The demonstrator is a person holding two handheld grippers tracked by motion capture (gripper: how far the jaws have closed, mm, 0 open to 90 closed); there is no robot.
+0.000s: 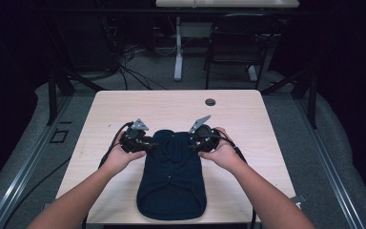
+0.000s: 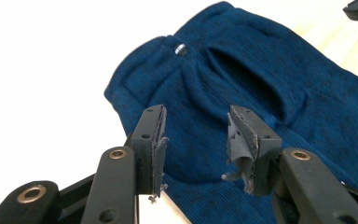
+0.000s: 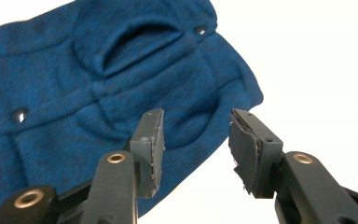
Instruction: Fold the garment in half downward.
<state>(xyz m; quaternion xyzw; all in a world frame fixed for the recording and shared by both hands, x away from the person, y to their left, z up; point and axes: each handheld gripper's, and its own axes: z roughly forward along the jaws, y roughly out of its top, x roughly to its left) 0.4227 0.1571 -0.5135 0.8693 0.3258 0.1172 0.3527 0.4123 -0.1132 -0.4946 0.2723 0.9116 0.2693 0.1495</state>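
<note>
The dark blue garment (image 1: 172, 176) lies folded flat on the table (image 1: 248, 114) near my edge, sleeves tucked in to keep it compact. My left gripper (image 1: 147, 143) and right gripper (image 1: 196, 141) hover over its far shoulders, jaws spread, nothing between them, as if just released.

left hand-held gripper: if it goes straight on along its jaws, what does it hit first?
Most likely the blue garment: the open left hand-held gripper points at its fabric just below the snap. Depth unclear; nothing sits between the jaws.
</note>
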